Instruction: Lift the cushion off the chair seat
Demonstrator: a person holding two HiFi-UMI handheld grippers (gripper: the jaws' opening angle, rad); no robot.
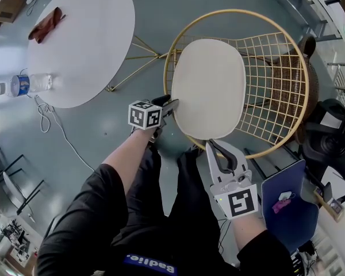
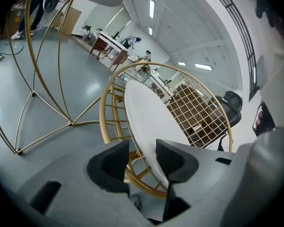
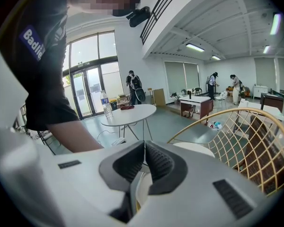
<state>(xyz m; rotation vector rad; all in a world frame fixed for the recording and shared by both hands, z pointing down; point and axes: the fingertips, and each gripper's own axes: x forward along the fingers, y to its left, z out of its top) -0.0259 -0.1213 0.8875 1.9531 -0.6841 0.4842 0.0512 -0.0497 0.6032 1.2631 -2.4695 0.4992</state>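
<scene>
A white oval cushion (image 1: 210,85) lies on the seat of a gold wire chair (image 1: 178,39). My left gripper (image 1: 173,103) is at the cushion's left edge. In the left gripper view its jaws stand open (image 2: 142,148) astride the edge of the cushion (image 2: 144,112) and the chair's gold rim (image 2: 104,108), with a gap at the left pad. My right gripper (image 1: 210,144) points at the cushion's near edge. In the right gripper view its tips meet (image 3: 143,145), and the cushion (image 3: 194,149) shows just past the right jaw. Nothing shows between those tips.
A round white table (image 1: 86,39) stands left of the chair, with a reddish cloth (image 1: 46,25) and a water bottle (image 1: 29,84) on it. A white cable (image 1: 52,119) trails on the floor. A wicker chair (image 1: 302,91) and a blue bag (image 1: 287,203) stand to the right.
</scene>
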